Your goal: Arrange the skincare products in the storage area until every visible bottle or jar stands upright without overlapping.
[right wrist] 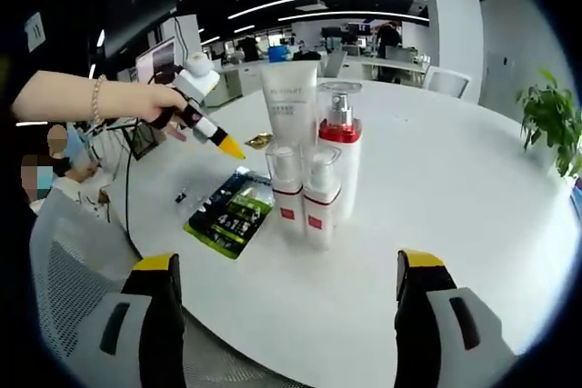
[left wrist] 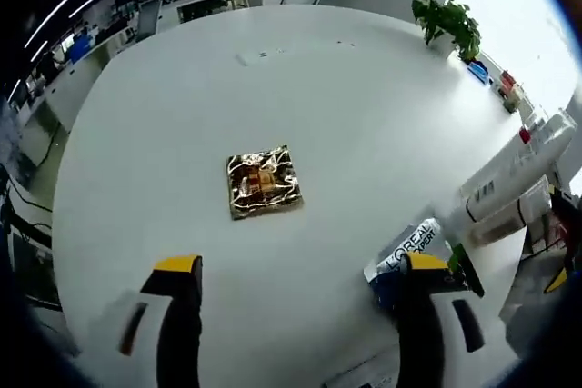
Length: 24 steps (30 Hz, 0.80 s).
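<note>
**Most bottles standing, flat packs still to sort**

My right claw (right wrist: 286,293) is spread wide with nothing between its jaws, hovering over the near edge of the white counter (right wrist: 473,197). Ahead of it, 4 products stand upright in a tight cluster: a tall white tube (right wrist: 291,102), a pump bottle with a red collar (right wrist: 339,147), and 2 small white bottles with red labels (right wrist: 305,197) in front. They look very close together, possibly touching; I cannot tell if any overlap.

Left of the cluster, a green and black packet (right wrist: 229,215) lies flat on the counter. My left claw (right wrist: 218,141) hangs above it, and from this side I cannot tell how far its jaws are parted.

In the left gripper view, that claw's jaws are spread and hold nothing. A gold packet (left wrist: 264,183) lies flat mid-counter, and a blue and white pack (left wrist: 405,256) lies beside the right jaw.

I judge the bottles nearly done; the lying items remain.
</note>
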Tool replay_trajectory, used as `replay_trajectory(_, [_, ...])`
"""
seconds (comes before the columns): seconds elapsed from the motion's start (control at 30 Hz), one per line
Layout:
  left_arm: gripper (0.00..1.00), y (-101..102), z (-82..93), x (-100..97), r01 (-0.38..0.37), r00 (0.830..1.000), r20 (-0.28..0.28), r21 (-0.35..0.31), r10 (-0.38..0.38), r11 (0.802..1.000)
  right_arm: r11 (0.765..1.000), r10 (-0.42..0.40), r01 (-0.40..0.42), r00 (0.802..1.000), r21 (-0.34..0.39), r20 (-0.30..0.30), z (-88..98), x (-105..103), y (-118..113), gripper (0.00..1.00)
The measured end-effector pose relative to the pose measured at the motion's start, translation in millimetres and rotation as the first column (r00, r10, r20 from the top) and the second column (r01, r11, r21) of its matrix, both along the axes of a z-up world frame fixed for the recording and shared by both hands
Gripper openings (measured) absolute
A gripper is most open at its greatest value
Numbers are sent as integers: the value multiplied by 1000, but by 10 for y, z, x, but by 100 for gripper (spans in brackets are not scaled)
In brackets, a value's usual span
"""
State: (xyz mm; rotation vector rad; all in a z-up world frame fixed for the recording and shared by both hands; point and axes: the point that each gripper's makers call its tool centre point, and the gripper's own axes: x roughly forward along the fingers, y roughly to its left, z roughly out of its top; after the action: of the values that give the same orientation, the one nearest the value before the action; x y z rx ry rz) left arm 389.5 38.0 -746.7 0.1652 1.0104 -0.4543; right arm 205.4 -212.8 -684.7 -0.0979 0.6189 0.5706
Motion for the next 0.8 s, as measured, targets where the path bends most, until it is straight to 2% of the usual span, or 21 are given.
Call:
replay_trajectory(0.17, [88, -21, -5, 94, -14, 1000, 4, 4, 14, 1000, 1000, 7, -7, 1000, -9, -6, -14, -10, 10, 98])
replay_trajectory(0.23, [86, -30, -50, 222, -19, 1000, 7, 6, 19, 1000, 1000, 7, -7, 1000, -8, -10, -20, -13, 12, 98])
replay_trajectory(0.5, [86, -111, -147, 415, -2, 1000, -16, 31, 2, 1000, 1000, -9, 9, 1000, -7, -14, -35, -1, -15, 98])
replay_trajectory(0.8, [76, -74, -175, 635, -48, 999, -13, 44, 48, 998, 1000, -17, 17, 1000, -5, -17, -32, 2, -23, 98])
